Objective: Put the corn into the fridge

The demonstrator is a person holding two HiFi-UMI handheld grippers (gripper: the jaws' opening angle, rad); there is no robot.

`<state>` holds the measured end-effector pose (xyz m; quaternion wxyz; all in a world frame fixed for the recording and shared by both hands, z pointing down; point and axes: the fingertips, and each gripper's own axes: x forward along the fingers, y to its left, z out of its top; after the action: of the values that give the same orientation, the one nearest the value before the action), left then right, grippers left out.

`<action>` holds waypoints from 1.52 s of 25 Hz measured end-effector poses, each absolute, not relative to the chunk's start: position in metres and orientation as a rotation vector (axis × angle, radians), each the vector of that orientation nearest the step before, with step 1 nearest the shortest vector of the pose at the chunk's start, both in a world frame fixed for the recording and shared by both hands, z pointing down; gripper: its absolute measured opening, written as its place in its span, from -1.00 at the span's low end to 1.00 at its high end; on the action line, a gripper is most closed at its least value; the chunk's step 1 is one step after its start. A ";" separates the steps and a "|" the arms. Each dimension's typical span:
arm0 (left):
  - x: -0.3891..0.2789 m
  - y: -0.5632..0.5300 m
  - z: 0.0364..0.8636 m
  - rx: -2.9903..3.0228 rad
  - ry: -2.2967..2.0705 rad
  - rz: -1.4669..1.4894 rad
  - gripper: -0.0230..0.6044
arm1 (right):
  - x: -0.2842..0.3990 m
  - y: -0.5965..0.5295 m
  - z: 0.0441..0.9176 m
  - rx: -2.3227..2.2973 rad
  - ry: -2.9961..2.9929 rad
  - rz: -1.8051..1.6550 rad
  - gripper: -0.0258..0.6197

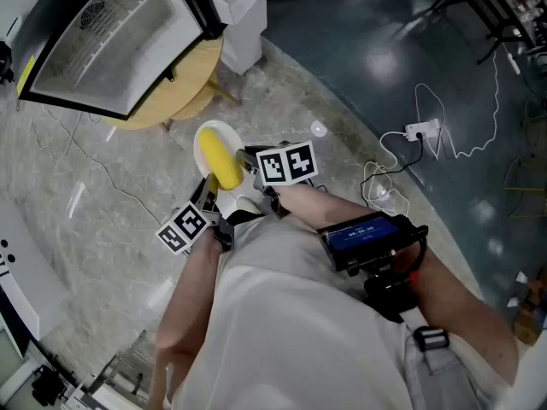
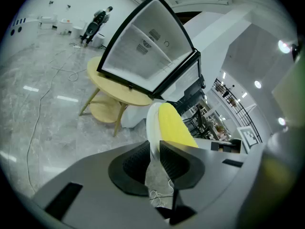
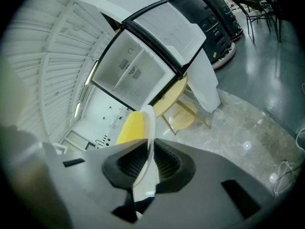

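- Nearest the head camera is the person's pale top, with both forearms reaching forward; a dark device with a blue screen (image 1: 367, 233) is strapped to the right forearm.
- The left gripper (image 1: 208, 195) sits just beyond, its marker cube at the lower left. In its own view (image 2: 155, 149) the jaws are pressed onto the thin rim of a white plate (image 2: 151, 123).
- The right gripper (image 1: 247, 161) comes in from the other side, its marker cube turned up toward the camera. In its own view (image 3: 148, 159) the jaws likewise pinch the plate's edge (image 3: 149, 123).
- The plate (image 1: 205, 135) hangs between the two grippers, above the floor and clear of any surface.
- The corn (image 1: 220, 162), a yellow cob, lies on the plate. It shows just right of the rim in the left gripper view (image 2: 174, 125) and just left of it in the right gripper view (image 3: 129, 128).
- Below lies a grey marbled floor (image 1: 102, 195), which gives way to a darker glossy surface at the right.
- On that darker part a white power strip (image 1: 423, 131) rests among loose white cables (image 1: 479, 143).
- Further ahead stands a round, pale wooden table (image 1: 184, 84), with a lower shelf visible between its legs in the gripper views (image 2: 112, 87).
- The fridge (image 1: 111, 41) stands on the table, well apart from the plate. It is black-framed, with its white inside showing toward the grippers (image 2: 143, 51) (image 3: 138, 66).
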<state>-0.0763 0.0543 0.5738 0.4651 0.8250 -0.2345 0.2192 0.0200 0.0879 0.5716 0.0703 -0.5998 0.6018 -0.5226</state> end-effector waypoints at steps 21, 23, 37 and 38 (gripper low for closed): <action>-0.221 0.128 0.536 2.115 -0.541 0.513 -0.71 | -0.127 0.167 0.542 -1.811 1.801 -1.478 -0.77; -0.230 0.131 0.535 2.118 -0.543 0.510 -0.70 | -0.137 0.170 0.541 -1.811 1.803 -1.481 -0.77; -0.255 0.158 0.533 2.113 -0.554 0.478 -0.71 | -0.161 0.197 0.539 -1.825 1.814 -1.497 -0.77; -0.256 0.160 0.533 2.114 -0.553 0.478 -0.71 | -0.162 0.200 0.538 -1.829 1.811 -1.496 -0.77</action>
<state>-0.2562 0.1603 0.5329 0.4369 0.8501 -0.2225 0.1923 -0.1621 0.1998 0.5381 0.0824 -0.6122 0.6064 -0.5007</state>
